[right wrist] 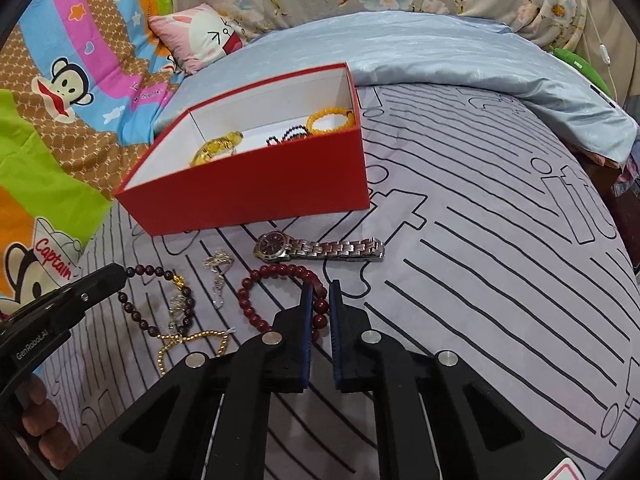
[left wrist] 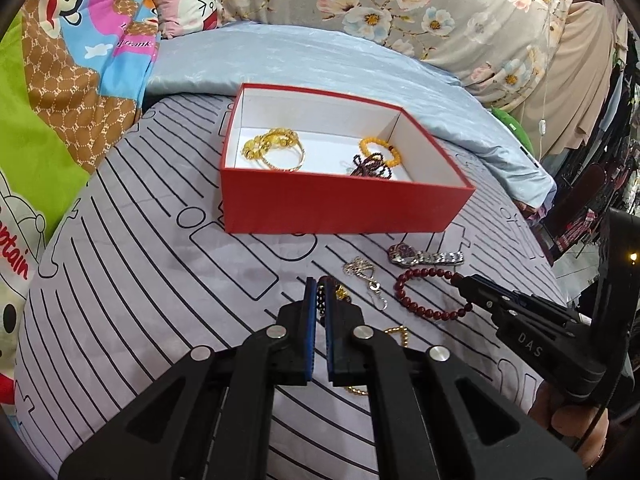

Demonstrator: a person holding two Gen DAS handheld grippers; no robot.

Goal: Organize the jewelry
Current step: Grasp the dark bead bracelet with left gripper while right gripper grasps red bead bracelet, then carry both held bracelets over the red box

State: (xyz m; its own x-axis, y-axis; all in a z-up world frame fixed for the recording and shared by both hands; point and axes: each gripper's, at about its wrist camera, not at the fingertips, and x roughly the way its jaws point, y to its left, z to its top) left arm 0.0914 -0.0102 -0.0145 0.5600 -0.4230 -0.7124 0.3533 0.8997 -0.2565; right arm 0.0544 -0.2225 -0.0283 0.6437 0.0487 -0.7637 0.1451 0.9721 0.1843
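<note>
Left wrist view: the left gripper (left wrist: 320, 292) sits low over a grey striped bedsheet (left wrist: 140, 280), its 2 blue-padded fingers (left wrist: 309, 320) drawn close on a dark bead bracelet (left wrist: 321, 300), a few beads showing in the narrow gap. That looks like a pinch made ready for lifting. Ahead stands an open red box (left wrist: 340, 208), which already holds gold bangles (left wrist: 276, 148), a yellow bead bracelet (left wrist: 380, 148) and a dark bead string (left wrist: 370, 166), so it is likely the collecting place. Between box and gripper lie a silver watch (left wrist: 424, 257), a silver chain (left wrist: 364, 276) and a red bead bracelet (left wrist: 428, 292). The right gripper (left wrist: 460, 283) reaches in from the right, its tip at that red bracelet.

Right wrist view: the right gripper (right wrist: 320, 304) has its fingers nearly together around 1 side of the red bead bracelet (right wrist: 276, 280), pinching it against the sheet. The left gripper (right wrist: 120, 274) enters from the left, its tip touching the dark bead bracelet (right wrist: 160, 300), which is tangled with a gold chain (right wrist: 192, 340). The silver watch (right wrist: 320, 249) lies untouched just in front of the red box (right wrist: 260, 192). Both hands seem to be taking 1 bracelet each.
</note>
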